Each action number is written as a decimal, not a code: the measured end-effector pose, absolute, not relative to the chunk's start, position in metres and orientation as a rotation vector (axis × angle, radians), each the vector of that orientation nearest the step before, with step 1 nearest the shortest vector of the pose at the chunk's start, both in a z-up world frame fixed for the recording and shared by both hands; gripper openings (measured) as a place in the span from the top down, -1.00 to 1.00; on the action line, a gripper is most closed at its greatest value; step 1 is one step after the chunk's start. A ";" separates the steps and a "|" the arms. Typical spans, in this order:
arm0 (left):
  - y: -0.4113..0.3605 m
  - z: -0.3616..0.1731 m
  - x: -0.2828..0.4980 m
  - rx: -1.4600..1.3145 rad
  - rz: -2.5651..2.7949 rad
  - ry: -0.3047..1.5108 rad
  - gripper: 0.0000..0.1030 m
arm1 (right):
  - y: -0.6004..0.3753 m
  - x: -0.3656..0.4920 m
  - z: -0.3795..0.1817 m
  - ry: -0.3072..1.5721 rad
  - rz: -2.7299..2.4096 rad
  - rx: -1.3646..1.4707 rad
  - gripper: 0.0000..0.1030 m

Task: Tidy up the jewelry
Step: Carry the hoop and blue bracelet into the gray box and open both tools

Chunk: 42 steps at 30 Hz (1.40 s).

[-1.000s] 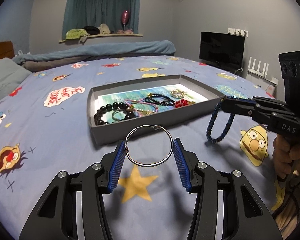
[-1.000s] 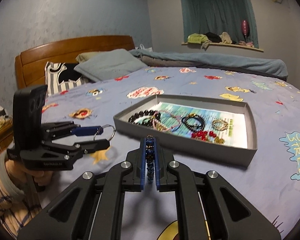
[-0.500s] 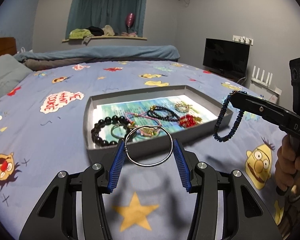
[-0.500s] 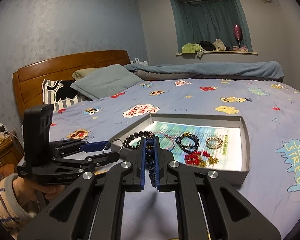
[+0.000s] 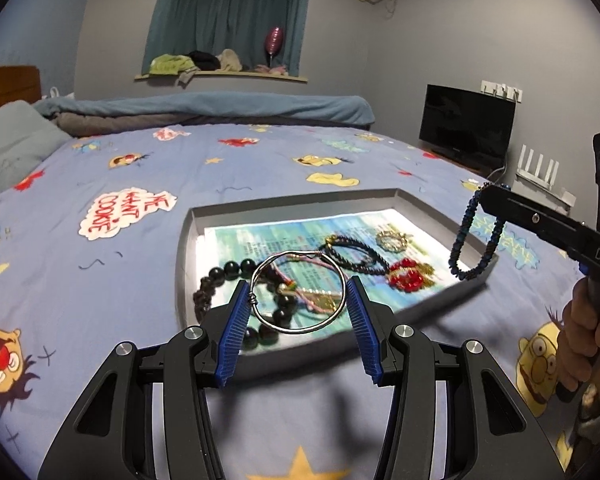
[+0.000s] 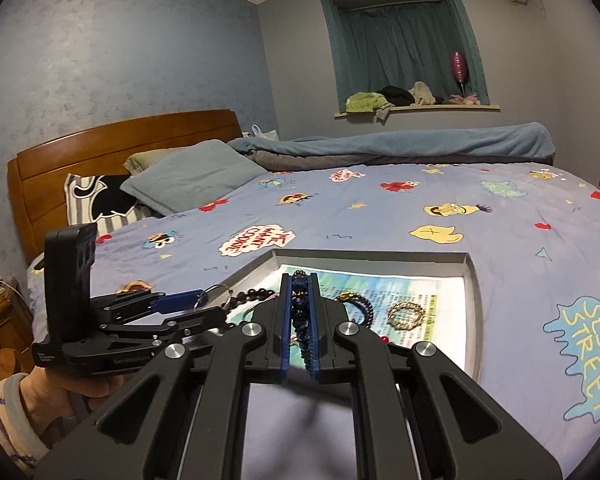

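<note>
Left gripper (image 5: 298, 300) jaws half spread, blue pads pinching a thin silver wire bangle (image 5: 299, 293) across its width, held above the near edge of the shallow grey cardboard tray (image 5: 185, 240) lying on the blue cartoon-print bedsheet (image 5: 100, 168). Right gripper (image 6: 300, 308) pressed together on a dark blue beaded bracelet (image 5: 474, 236), loop dangling over the tray's right edge. Tray already has a black round-bead bracelet (image 5: 236, 270), dark braided bracelet (image 5: 356, 254), red bead cluster (image 5: 406, 276), small gold ring-shaped piece (image 5: 392, 239).

Risks: bangle gripped only at two thin points, could twist out or spring away on release; dangling blue loop could catch the tray wall or drop outside on the sheet; either piece landing on the pile may tangle.

Free room: tray's far strip and far-right corner look bare; left end crowded; grippers well apart, sheet around the tray open
</note>
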State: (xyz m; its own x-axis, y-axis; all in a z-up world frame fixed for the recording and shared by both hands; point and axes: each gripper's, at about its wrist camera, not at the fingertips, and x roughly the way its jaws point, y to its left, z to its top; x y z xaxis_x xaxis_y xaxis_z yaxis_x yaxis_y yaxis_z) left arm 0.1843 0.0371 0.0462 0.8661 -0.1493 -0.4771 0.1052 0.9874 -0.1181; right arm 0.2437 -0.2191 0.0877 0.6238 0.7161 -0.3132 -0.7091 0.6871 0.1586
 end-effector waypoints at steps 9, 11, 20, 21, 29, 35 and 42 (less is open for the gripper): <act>0.046 0.042 0.209 -0.104 -0.117 0.525 0.02 | -0.192 0.271 0.083 0.407 0.823 0.017 0.86; 0.045 0.040 0.212 -0.101 -0.117 0.535 0.02 | -0.186 0.276 0.078 0.425 0.827 0.014 0.86; 0.046 0.026 0.233 -0.107 -0.134 0.609 0.02 | -0.167 0.295 0.055 0.529 0.821 -0.015 0.86; 0.045 0.025 0.234 -0.105 -0.136 0.615 0.02 | -0.167 0.296 0.053 0.539 0.818 -0.016 0.86; 0.043 0.023 0.236 -0.102 -0.140 0.630 0.02 | -0.158 0.304 0.042 0.598 0.781 -0.053 0.86; 0.044 0.021 0.241 -0.104 -0.119 0.652 0.01 | -0.158 0.318 0.036 0.653 0.721 -0.040 0.83; 0.044 0.023 0.235 -0.107 -0.139 0.625 -0.31 | -0.174 0.314 0.043 0.607 0.709 0.003 0.23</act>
State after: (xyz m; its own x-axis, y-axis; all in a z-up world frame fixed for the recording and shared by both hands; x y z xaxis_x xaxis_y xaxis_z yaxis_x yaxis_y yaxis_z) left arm 0.2354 0.0445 0.0226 0.8021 -0.1620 -0.5747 0.0975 0.9851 -0.1415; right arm 0.3145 -0.1740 0.0430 0.5951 0.6115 -0.5214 -0.6100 0.7661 0.2024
